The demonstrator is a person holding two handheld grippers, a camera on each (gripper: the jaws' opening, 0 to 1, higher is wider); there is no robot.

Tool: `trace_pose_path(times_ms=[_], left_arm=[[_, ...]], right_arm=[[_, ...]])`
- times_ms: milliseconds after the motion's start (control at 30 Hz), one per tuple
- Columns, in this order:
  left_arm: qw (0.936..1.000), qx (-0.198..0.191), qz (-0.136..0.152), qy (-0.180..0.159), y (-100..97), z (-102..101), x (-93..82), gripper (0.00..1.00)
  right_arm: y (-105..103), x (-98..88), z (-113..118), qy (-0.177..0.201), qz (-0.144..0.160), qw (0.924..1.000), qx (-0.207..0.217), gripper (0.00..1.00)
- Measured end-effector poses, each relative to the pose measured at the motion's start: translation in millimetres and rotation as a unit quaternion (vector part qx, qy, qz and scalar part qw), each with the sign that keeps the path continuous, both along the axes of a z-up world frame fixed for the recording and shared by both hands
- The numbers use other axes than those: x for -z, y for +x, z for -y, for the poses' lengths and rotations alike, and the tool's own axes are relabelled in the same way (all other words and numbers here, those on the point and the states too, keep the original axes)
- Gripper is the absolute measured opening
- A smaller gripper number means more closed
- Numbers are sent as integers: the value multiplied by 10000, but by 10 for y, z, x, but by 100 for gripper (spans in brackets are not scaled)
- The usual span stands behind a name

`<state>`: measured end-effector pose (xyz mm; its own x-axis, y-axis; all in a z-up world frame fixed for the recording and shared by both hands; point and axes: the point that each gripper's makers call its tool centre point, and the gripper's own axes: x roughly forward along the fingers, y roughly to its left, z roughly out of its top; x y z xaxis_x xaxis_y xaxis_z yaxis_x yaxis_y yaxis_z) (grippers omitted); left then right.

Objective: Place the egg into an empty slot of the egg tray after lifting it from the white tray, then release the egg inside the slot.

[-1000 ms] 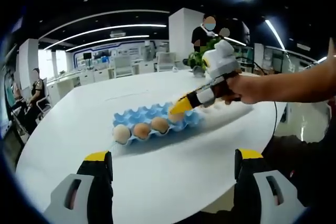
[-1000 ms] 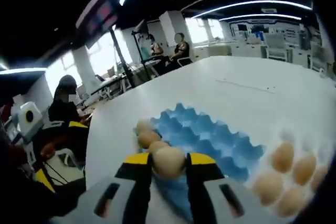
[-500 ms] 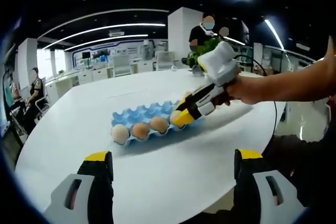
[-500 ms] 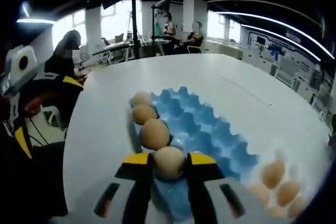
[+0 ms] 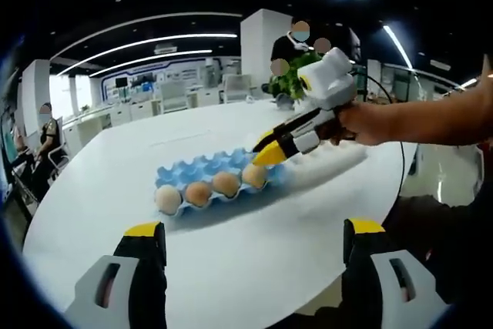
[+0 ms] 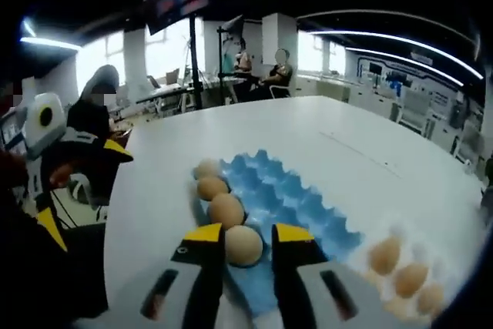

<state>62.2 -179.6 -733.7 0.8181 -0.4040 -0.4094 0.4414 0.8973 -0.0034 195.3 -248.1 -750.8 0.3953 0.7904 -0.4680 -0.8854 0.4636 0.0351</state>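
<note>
Letting go is the step in hand, as I judge it: my right gripper (image 6: 245, 238) hangs just over the near end of the blue egg tray (image 6: 296, 199), and the egg (image 6: 243, 245) sits between my fingers (image 6: 202, 238) in what looks like the fourth slot of the near row, just past three more eggs (image 6: 216, 191) lined up ahead of it. A thin gap shows on either side of the egg, so my right fingers read as released rather than clenched — though whether they clear the shell fully I cannot say. From the left gripper view the right gripper (image 5: 266, 150) sits above the egg (image 5: 253, 175), apart from it. Off to the right of my fingers a cluster of spare eggs (image 6: 407, 275) lies on the white tray (image 6: 439, 267), blurred against the tabletop (image 6: 362, 144). My left gripper (image 5: 250, 240) is held back near the tabletop's edge, its fingers spread wide with nothing in them. Next I'd want a straight lift away along the fingers, no sideways drag — a nudge could roll the egg out of its cup.
</note>
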Motion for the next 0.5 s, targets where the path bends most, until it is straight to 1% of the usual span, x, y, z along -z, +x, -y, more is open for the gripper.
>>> trace_pose_path(times_ms=[100, 167, 200, 267, 333, 400, 500], left_arm=[[10000, 28, -17, -5, 9, 25, 21, 97], [10000, 27, 2, -5, 21, 30, 18, 97], [10000, 19, 4, -21, 27, 32, 13, 97], [9999, -2, 50, -98, 49, 42, -11, 97], [9999, 30, 42, -155, 64, 76, -17, 97], [9998, 91, 31, -145, 71, 112, -8, 97], [9998, 197, 14, -85, 80, 157, 5, 97]], right_arm=[[0, 28, 46, 103, -145, 9998, 76, 24], [-4, 2, 99, 259, -250, 9993, 140, 24], [-1, -9, 110, 297, -254, 9991, 151, 24], [20, -68, 217, 505, -289, 9979, 272, 24], [69, -159, 384, 801, -329, 9950, 503, 24], [124, -274, 544, 1052, -201, 9919, 684, 23], [89, -340, 714, 1142, -218, 9913, 625, 23]])
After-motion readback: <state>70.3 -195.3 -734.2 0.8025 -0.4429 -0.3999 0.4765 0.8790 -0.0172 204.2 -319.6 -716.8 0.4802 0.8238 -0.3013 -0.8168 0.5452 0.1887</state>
